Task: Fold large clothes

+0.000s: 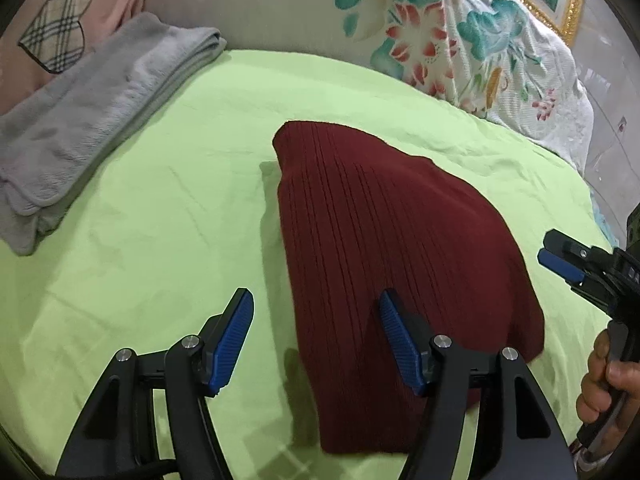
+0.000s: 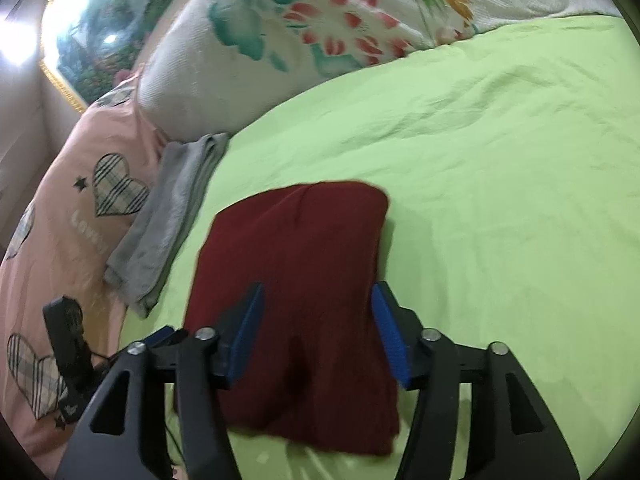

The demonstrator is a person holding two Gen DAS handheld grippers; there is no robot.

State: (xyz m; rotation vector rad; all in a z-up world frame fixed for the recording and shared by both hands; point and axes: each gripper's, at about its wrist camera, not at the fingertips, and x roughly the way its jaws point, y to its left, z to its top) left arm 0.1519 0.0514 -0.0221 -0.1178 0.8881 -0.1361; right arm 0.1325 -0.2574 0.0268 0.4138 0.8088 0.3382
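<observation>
**Folded sweater on bed, both grippers apart**

No container is in view; every item lies directly on the bed (image 1: 160, 200), which is covered by a green sheet.

The sweater (image 1: 392, 240), dark red and ribbed, is folded into a compact oblong and lies flat at the centre of both views. In the left wrist view its long axis runs from the upper centre of the frame down toward the lower right; the ribs follow that axis. In the right wrist view the axis runs nearly vertically in the frame, the far short edge at mid-frame.

The left gripper (image 1: 316, 344) has its jaws apart, clamping nothing; one pad is over the sheet, the other over the sweater's near left part. Whether they touch the fabric cannot be told.

The right gripper (image 2: 318, 336) also has its jaws apart, straddling the sweater's near end, empty.

A grey towel (image 1: 92, 128), folded, lies at the upper left, apart from the sweater. Pillows (image 1: 460, 40) line the top of the frame.
</observation>
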